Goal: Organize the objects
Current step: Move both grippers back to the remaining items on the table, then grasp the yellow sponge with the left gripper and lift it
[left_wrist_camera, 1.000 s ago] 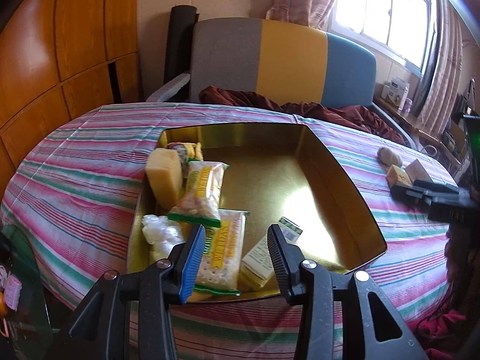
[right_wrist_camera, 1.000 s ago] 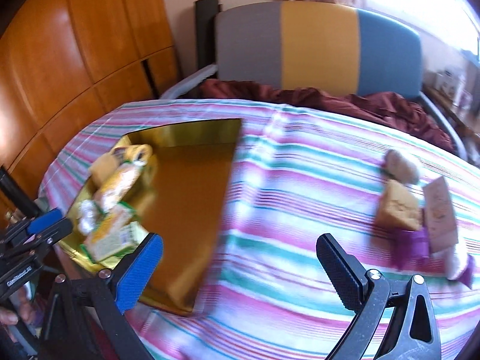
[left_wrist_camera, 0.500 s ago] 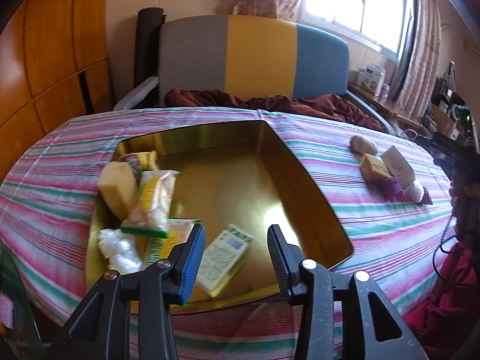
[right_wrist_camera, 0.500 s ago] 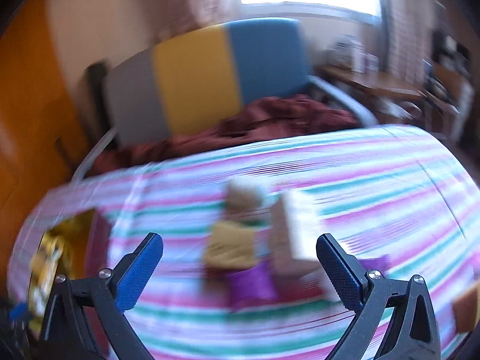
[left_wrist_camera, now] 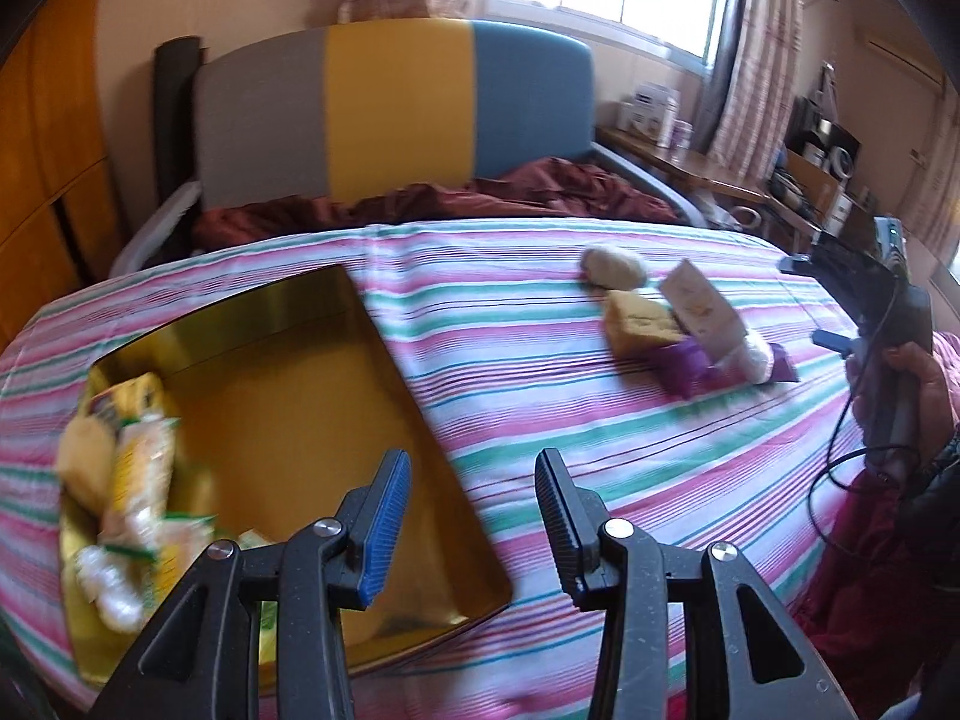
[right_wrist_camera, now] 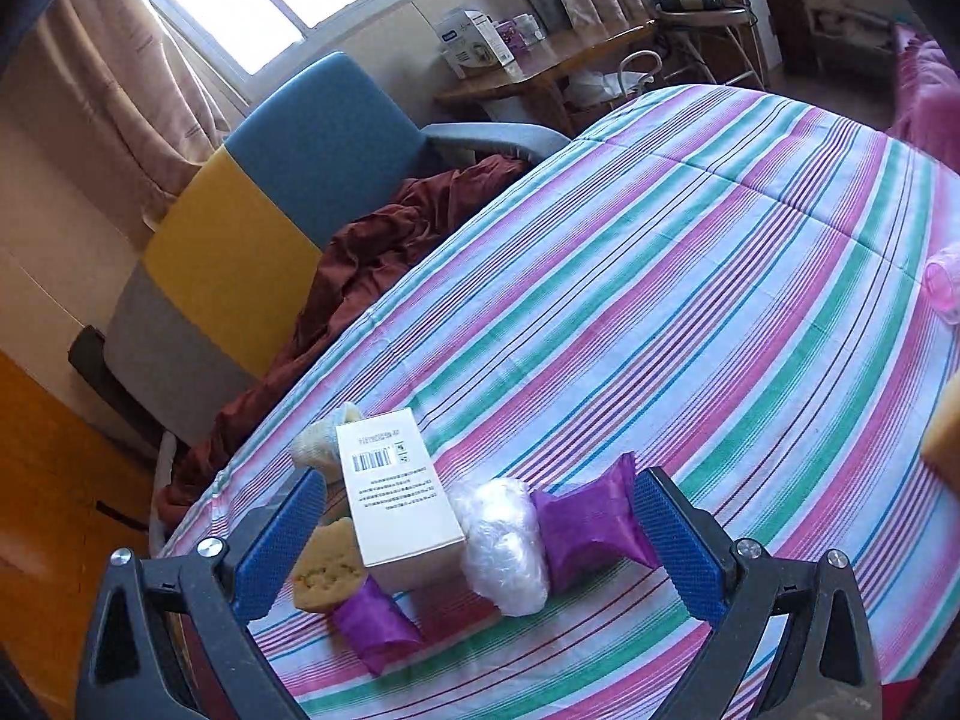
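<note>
a cluster of loose items is lying on the striped tablecloth (right_wrist_camera: 690, 276), and the white box (right_wrist_camera: 399, 501) with a barcode label is serving as the landmark: it is lying across the pile, tilted. a yellow sponge (right_wrist_camera: 327, 567) is sitting against the box's left side, a pale rounded sponge (right_wrist_camera: 318, 441) is peeking out just behind the box, a clear plastic-wrapped bundle (right_wrist_camera: 507, 546) is touching the box's right side, and a purple packet (right_wrist_camera: 591, 525) is lying right of that bundle; a second purple packet (right_wrist_camera: 375, 618) is sticking out from under the box's near end. the right gripper (right_wrist_camera: 480, 540) is hovering over the box with its jaws spread wide, one blue pad on each side of the pile, nothing pressed between them. well away from the box, to its left in the left wrist view, a gold tin (left_wrist_camera: 396, 360) is sitting on the same cloth, with blurred yellow-and-green snack packets (left_wrist_camera: 141, 480) heaped at its left end. the left gripper (left_wrist_camera: 474, 516) is hanging over the tin's right wall, jaws apart with a moderate gap, holding nothing. beyond the box, a dark red blanket (right_wrist_camera: 372, 252) is lying bunched before a grey, yellow and blue headboard (right_wrist_camera: 240, 228).
</note>
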Demonstrator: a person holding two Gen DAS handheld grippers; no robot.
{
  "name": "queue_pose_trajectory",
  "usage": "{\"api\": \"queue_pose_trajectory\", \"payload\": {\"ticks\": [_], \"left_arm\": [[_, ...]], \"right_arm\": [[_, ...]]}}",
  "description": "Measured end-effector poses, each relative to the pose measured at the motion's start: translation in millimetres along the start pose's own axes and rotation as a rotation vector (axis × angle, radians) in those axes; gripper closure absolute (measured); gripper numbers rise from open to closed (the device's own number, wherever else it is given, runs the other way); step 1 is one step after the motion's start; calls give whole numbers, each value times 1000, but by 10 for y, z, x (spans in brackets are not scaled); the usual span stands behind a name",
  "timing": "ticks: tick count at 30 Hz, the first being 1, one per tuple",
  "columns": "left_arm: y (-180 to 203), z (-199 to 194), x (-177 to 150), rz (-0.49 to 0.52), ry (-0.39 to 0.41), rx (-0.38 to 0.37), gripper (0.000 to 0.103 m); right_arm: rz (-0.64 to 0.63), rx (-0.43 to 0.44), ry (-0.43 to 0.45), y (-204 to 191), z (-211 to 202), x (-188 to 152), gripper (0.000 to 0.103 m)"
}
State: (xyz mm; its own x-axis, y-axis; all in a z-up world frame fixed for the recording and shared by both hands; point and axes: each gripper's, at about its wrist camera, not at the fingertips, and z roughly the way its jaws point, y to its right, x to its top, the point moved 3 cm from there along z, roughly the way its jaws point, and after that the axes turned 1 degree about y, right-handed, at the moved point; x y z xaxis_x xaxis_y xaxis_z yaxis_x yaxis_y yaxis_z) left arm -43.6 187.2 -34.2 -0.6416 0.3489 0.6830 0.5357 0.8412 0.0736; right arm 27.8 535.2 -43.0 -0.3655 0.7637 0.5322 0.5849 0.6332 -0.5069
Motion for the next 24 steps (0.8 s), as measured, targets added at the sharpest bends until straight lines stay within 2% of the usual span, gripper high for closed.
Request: {"api": "queue_pose_trajectory", "payload": {"ticks": [6,10,12,19,24], "left_arm": [[400,301,180,44,-55,-93,59],[600,551,286,45,-99,-134,45],[688,673,353,56,-113,-147,43],[866,1231,625,6,-207,-216,43],[947,1472,859,-41,-219,-228,43]], "right_arm": [[16,43,-36,-1,10,-40,0],[28,65,-44,-8,-1,-46,0],[43,71,-44,11,-13,-40,0],[67,96,-67,18,3,-46,0],[70,112,-78,2,16,-39,0]]}}
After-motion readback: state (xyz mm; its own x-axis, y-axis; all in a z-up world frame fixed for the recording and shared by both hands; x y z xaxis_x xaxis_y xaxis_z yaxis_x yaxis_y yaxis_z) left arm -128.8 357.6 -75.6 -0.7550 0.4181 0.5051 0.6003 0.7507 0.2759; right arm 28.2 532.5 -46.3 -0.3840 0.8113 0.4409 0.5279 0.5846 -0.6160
